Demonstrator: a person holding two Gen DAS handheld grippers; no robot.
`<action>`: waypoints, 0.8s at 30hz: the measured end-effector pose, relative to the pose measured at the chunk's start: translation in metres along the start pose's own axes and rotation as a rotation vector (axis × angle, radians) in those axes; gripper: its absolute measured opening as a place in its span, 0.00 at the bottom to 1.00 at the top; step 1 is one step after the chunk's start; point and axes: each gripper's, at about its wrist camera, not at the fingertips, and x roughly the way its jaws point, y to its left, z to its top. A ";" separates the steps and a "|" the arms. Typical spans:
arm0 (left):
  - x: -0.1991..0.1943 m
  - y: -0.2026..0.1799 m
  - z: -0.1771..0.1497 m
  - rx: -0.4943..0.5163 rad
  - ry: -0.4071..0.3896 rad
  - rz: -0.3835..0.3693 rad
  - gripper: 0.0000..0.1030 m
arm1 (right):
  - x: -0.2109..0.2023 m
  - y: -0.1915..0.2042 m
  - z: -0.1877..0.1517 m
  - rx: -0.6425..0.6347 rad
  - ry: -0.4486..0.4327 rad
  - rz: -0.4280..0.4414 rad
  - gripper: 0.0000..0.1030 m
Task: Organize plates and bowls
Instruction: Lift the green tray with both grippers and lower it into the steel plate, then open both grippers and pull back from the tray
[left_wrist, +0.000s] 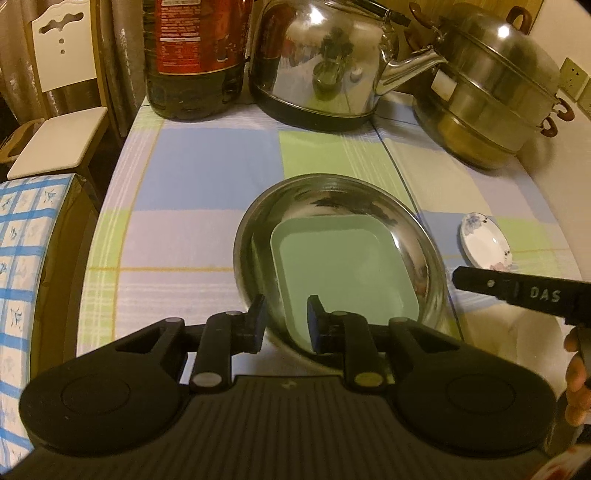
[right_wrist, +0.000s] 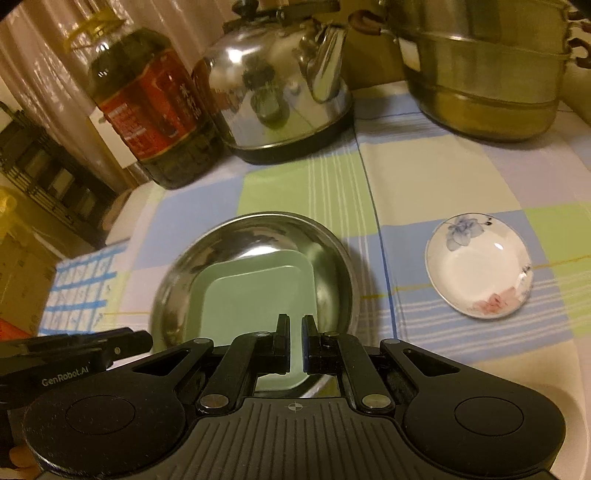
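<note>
A round steel bowl (left_wrist: 332, 199) sits mid-table with a square pale green plate (left_wrist: 343, 266) lying inside it; both also show in the right wrist view, the bowl (right_wrist: 221, 243) and the green plate (right_wrist: 255, 291). My left gripper (left_wrist: 284, 325) is open, its fingers straddling the bowl's near rim, one outside and one over the green plate. My right gripper (right_wrist: 294, 343) has its jaws nearly together with a narrow gap, empty, above the green plate's near edge. A small white floral dish (right_wrist: 480, 266) lies to the right on the table, also visible in the left wrist view (left_wrist: 485, 242).
At the table's back stand an oil bottle (right_wrist: 147, 107), a steel kettle (right_wrist: 280, 96) and a stacked steel steamer pot (right_wrist: 487, 66). A checked tablecloth (left_wrist: 184, 177) covers the table. A white chair (left_wrist: 59, 110) stands to the left. The right gripper's finger (left_wrist: 517, 291) shows beside the bowl.
</note>
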 end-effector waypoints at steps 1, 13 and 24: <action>-0.004 0.000 -0.003 -0.001 0.000 -0.003 0.21 | -0.005 0.000 -0.001 0.006 -0.002 0.006 0.06; -0.042 -0.017 -0.036 0.034 0.020 -0.037 0.21 | -0.057 0.004 -0.037 0.041 -0.008 0.035 0.07; -0.064 -0.040 -0.062 0.036 0.043 -0.039 0.21 | -0.097 -0.007 -0.064 0.048 -0.015 0.060 0.09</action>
